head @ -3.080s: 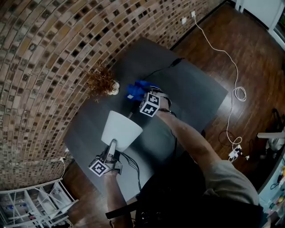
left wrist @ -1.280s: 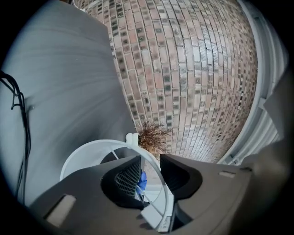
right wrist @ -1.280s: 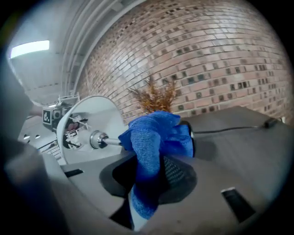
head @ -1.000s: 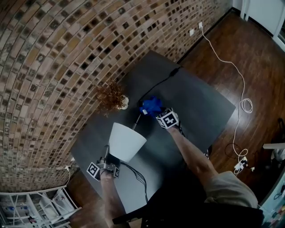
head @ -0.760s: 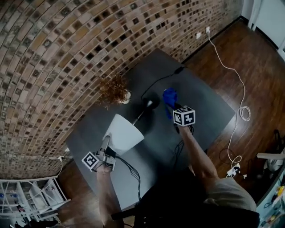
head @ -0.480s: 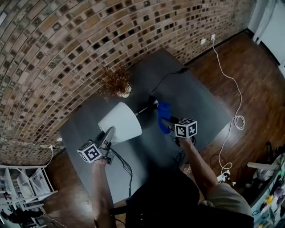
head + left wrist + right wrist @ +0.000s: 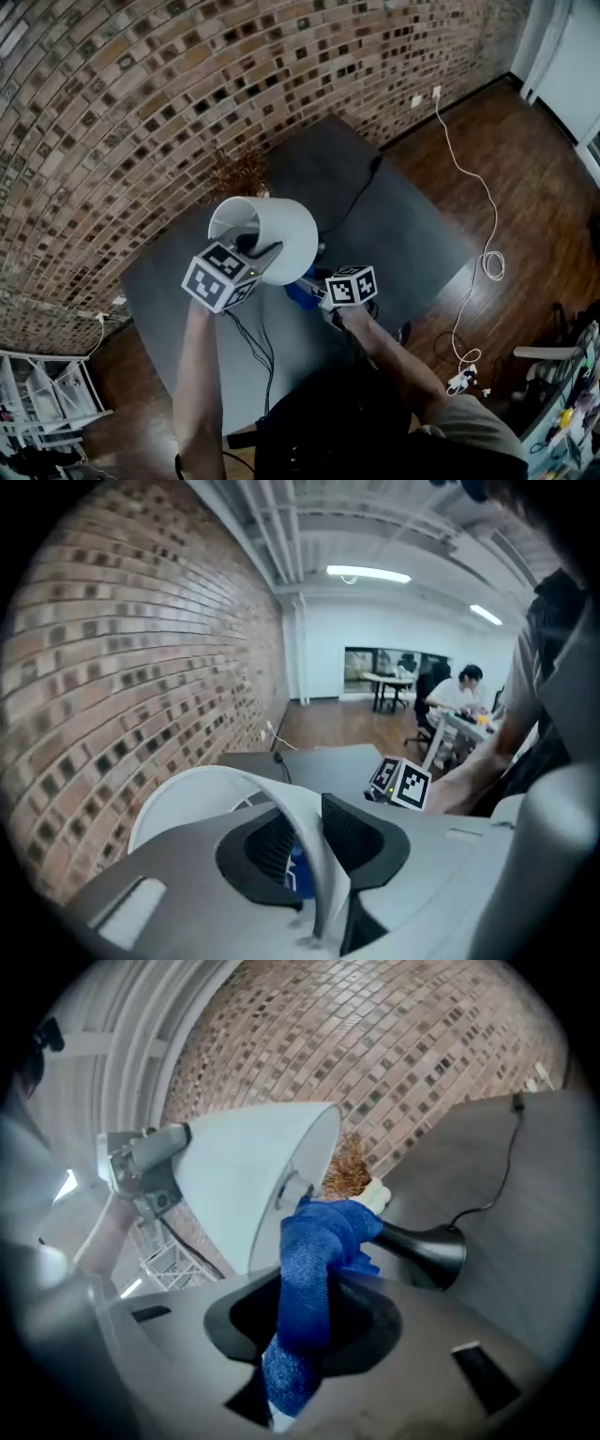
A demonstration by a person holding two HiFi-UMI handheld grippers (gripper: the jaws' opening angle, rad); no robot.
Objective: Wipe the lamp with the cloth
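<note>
mid-frame, the left gripper (image 7: 261, 251), its jaws just now closing on the rim (image 7: 309, 836), holds the white cone-shaded lamp (image 7: 286, 234) tilted, just upper left of the right gripper (image 7: 305, 1321) clenching the blue woven cloth (image 7: 319, 1241).

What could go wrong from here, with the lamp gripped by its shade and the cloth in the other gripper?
The left gripper, its jaws just closing further, pinches only the thin rim of the lampshade: the shade might dent or slip. The lamp's cord trails across the table and may snag. The cloth, clamped in the right gripper, might pull free on wiping.
</note>
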